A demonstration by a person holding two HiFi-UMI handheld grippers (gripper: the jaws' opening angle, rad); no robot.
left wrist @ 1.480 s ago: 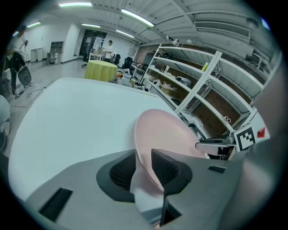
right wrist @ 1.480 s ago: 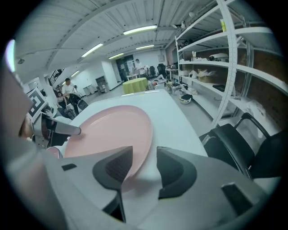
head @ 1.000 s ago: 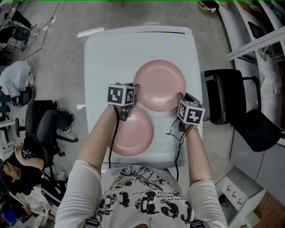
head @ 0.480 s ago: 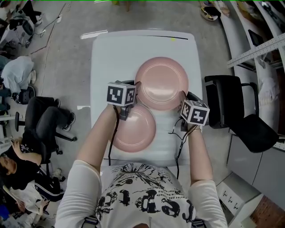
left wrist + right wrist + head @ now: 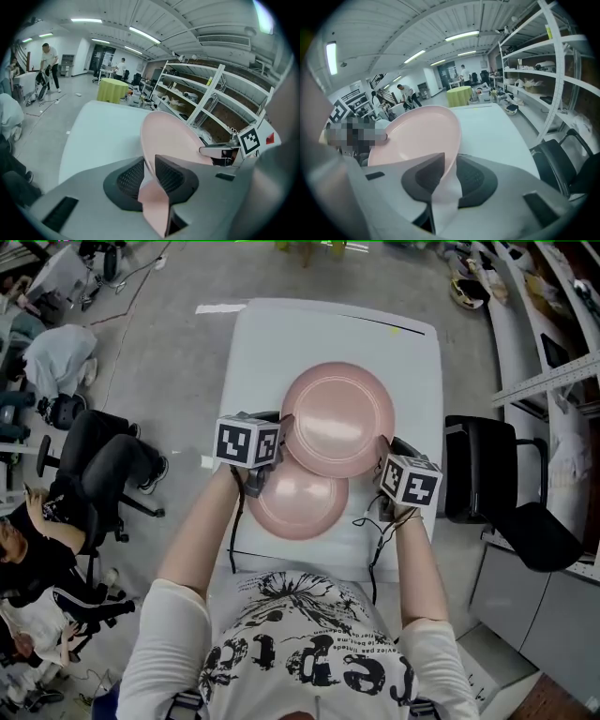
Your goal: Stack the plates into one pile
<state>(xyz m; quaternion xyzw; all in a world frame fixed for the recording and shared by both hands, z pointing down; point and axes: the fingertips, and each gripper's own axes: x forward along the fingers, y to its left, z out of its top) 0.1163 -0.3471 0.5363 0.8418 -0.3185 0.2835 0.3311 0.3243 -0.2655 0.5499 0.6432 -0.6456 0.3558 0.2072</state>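
Two pink plates are on show. The upper plate (image 5: 337, 418) hangs over the white table (image 5: 258, 362) and is held by both grippers at opposite rims. My left gripper (image 5: 278, 442) is shut on its left rim, which runs between the pads (image 5: 165, 174) in the left gripper view. On the right rim my right gripper (image 5: 382, 456) is shut, the pink edge (image 5: 449, 159) pinched between its jaws. The lower plate (image 5: 298, 504) lies flat on the table, partly covered by the held plate's near edge.
A black chair (image 5: 511, 498) stands right of the table and an office chair (image 5: 103, 470) to the left. A person (image 5: 42, 563) sits at the lower left. Metal shelving (image 5: 211, 98) runs along one side of the room.
The held plate has drifted toward the lower plate and overlaps it more. The head view has swung, so the table sits further right in the picture. Both grips look unchanged.
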